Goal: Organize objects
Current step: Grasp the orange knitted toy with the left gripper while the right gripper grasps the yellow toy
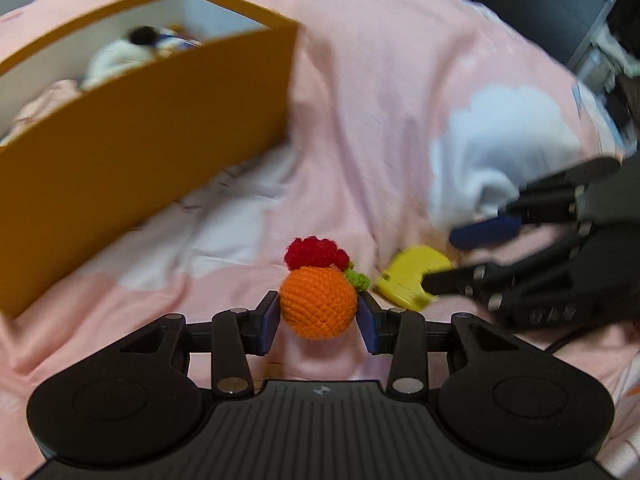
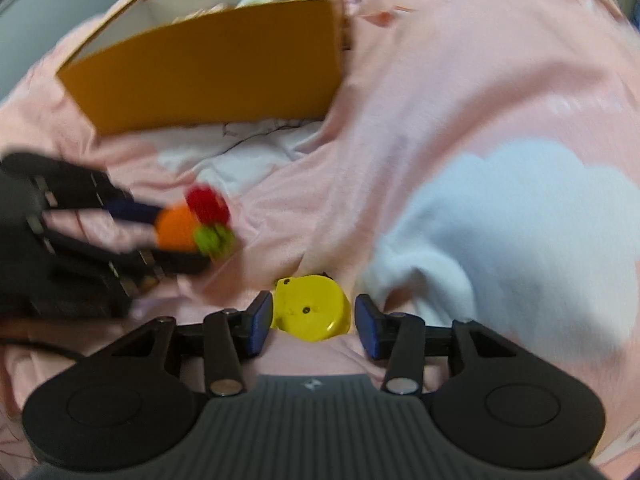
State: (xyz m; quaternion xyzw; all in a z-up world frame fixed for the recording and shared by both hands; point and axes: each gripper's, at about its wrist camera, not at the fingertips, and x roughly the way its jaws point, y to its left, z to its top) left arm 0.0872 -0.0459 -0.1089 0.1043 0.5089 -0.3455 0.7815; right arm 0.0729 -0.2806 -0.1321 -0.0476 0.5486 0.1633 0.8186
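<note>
My left gripper is shut on an orange crocheted ball with a red tuft and a green leaf, held above the pink bedsheet. In the right wrist view the same ball shows blurred at the left in the left gripper. A yellow plastic toy lies on the sheet between the open fingers of my right gripper, apart from both pads. In the left wrist view the yellow toy lies right of the ball, with the right gripper around it.
An open orange box with white inner walls stands at the left on the bed, holding a white and black soft toy. It also shows at the top of the right wrist view. The sheet has white and pale blue cloud patches.
</note>
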